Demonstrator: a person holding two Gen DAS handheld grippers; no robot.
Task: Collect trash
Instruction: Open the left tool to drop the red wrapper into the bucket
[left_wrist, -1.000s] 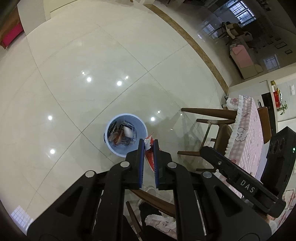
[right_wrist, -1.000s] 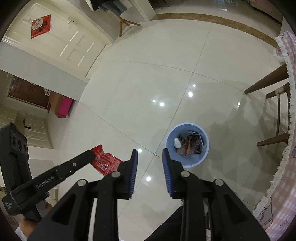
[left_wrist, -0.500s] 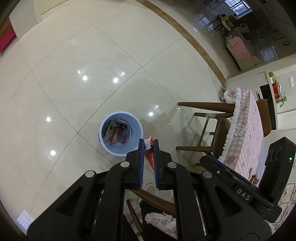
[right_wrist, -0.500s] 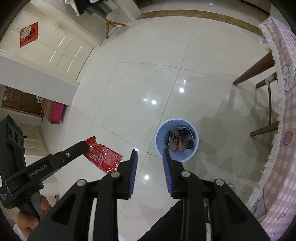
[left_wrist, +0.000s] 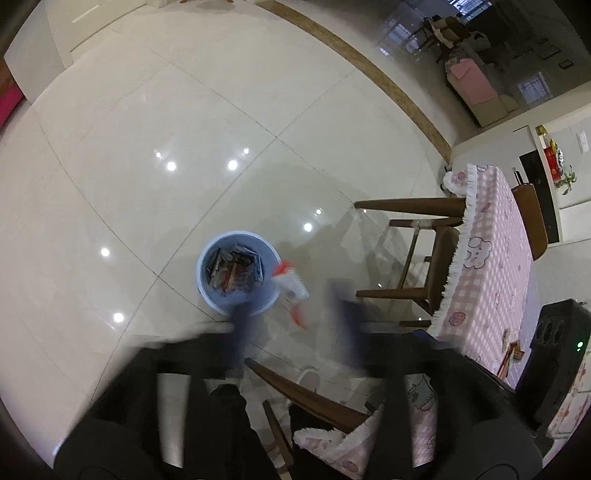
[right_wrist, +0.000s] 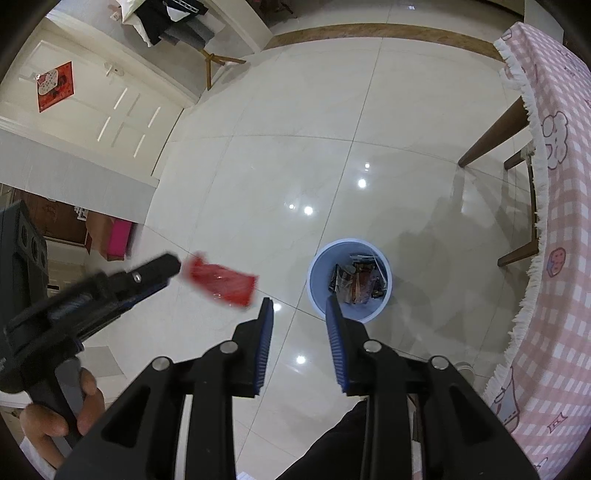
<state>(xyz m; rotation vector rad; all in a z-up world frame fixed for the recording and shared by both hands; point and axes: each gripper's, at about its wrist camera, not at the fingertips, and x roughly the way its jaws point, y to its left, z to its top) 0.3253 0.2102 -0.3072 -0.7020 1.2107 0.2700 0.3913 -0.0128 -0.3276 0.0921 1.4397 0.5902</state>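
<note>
A light blue bin stands on the tiled floor, holding several wrappers. My left gripper hangs high above the floor beside it, its blurred jaws opening wide. A red and white wrapper is loose in the gap between them, beside the bin's right rim, touching neither pad. In the right wrist view the same wrapper shows red just off the left gripper's tip. My right gripper is open and empty, pointing down left of the bin.
A table with a pink checked cloth and a wooden chair stand right of the bin. Another chair's back and the person's dark legs lie below the left gripper. A hand holds the left gripper's handle.
The left jaws, shut on the wrapper before, have sprung apart and the wrapper has come free. Both grippers have drifted, and the bin now sits nearer the gripper tips.
</note>
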